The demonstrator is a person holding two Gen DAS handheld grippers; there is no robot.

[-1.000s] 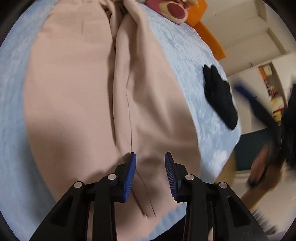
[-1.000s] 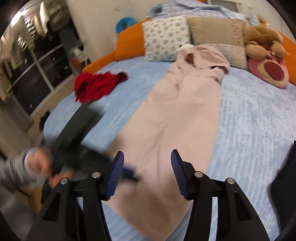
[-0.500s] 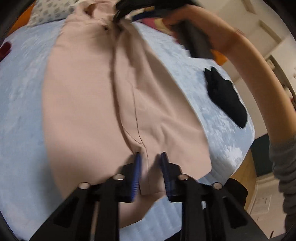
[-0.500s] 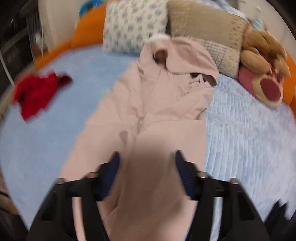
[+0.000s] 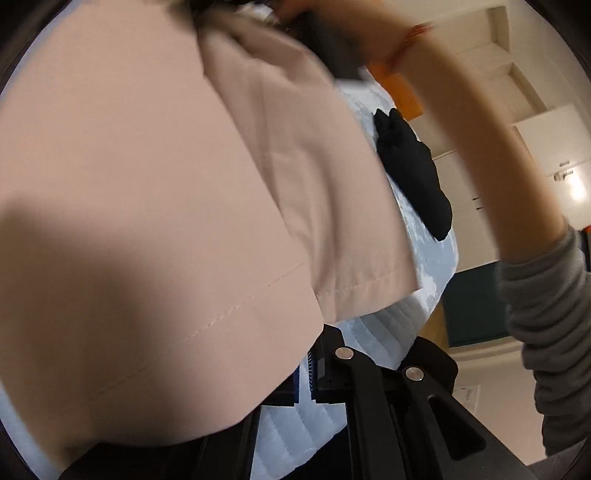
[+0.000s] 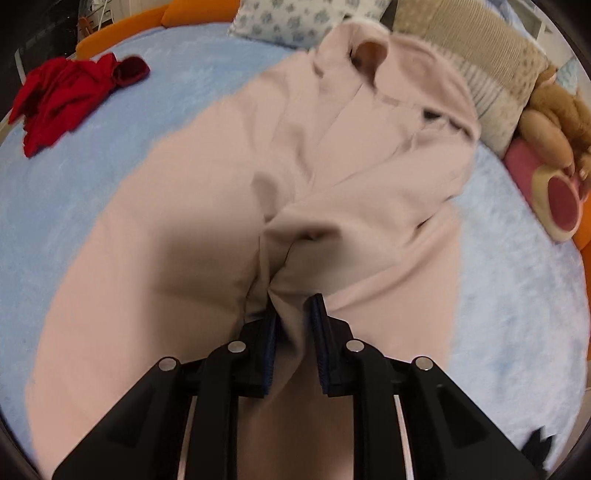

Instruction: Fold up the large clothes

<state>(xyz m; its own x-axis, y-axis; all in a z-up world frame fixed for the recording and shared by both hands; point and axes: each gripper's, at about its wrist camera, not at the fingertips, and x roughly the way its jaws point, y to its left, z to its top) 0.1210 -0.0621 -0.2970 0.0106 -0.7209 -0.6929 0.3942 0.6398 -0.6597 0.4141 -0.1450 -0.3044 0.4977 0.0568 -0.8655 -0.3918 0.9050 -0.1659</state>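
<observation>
On one blue bed [image 6: 110, 192], two hand-held grippers [image 6: 291, 347] [image 5: 304, 380] pinch one pink garment [image 6: 207, 221].

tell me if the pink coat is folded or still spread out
Mostly spread: the pink coat lies lengthwise along the bed. The right hand-held gripper pinches a bunched ridge mid-coat, and no finished fold shows.

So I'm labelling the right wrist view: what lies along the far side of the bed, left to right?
Red garment → floral pillow → beige pillow → teddy bear.
</observation>
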